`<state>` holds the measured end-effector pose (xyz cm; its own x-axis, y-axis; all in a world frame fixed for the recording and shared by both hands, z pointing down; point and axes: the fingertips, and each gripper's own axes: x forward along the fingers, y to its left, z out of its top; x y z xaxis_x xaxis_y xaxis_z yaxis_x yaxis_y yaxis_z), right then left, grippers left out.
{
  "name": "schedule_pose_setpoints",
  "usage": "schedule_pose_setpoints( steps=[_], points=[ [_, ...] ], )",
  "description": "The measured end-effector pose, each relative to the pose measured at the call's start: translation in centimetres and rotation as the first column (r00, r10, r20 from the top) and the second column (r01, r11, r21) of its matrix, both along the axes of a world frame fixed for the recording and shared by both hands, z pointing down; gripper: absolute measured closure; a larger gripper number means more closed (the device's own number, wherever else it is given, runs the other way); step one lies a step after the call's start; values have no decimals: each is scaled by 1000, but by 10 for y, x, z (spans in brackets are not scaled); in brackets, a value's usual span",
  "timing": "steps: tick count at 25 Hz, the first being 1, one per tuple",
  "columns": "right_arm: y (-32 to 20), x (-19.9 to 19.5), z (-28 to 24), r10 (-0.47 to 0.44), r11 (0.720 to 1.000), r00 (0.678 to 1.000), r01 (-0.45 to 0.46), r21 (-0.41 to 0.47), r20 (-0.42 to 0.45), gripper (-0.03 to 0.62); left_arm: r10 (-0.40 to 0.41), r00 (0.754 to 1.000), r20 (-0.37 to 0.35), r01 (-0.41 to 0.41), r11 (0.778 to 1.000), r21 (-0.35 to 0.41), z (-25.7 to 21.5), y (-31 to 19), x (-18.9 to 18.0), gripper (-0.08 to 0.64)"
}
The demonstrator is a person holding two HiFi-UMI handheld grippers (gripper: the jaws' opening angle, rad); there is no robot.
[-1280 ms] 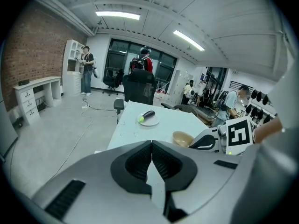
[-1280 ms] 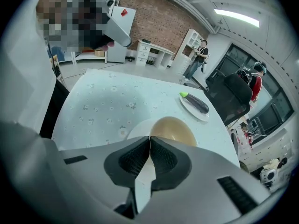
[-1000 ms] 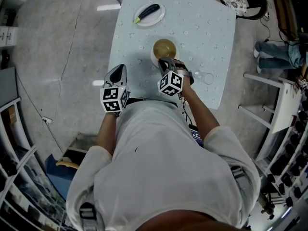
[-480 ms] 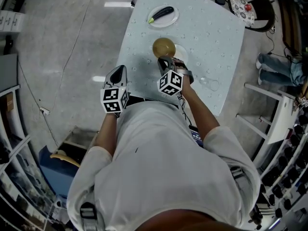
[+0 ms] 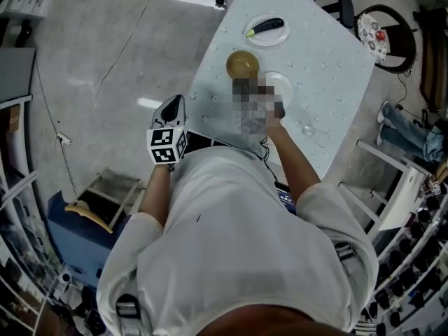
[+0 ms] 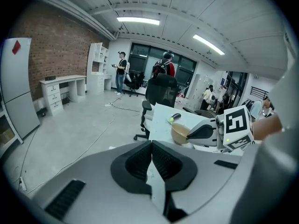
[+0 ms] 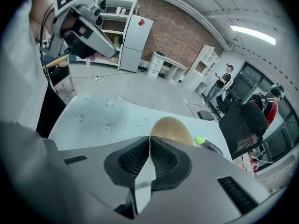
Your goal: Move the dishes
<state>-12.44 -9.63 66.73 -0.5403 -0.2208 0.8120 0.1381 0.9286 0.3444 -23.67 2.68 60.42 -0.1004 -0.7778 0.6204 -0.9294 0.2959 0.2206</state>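
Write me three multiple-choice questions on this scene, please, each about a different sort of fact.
1. Where does the dark vegetable lie? A on a plate; B in a cup; C on the floor.
2. What colour is the bowl? A red; B tan; C black.
3. How do the left gripper's jaws stand? A wide apart; B clamped on a spoon; C together, empty.
Key: 1 A, it lies across the far plate; 2 B, its inside is tan; 3 C, the pads meet with nothing between.
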Motion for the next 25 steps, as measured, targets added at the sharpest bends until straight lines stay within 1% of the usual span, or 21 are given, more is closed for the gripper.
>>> schedule_pose_setpoints(
  steps=[4, 8, 19, 25],
  points=[
    [2, -22, -2, -17, 1000, 1000, 17, 15, 4, 584, -15, 1000, 5, 15, 1000, -8, 0, 9, -19, 541],
    [-1, -33, -1, -24, 999, 1000, 24, 39, -5, 582, -8, 1000, 7, 8, 1000, -2, -2, 8, -29, 541],
    [-9, -38, 12, 40, 999, 999, -38, 39, -36, 580, 75, 997, 12, -75, 997, -5, -2, -6, -47, 541],
    [-7, -33, 20, 84, 996, 996, -83, 27, -34, 574, 122, 993, 1, -122, 993, -11, 2, -11, -38, 541]
  ],
)
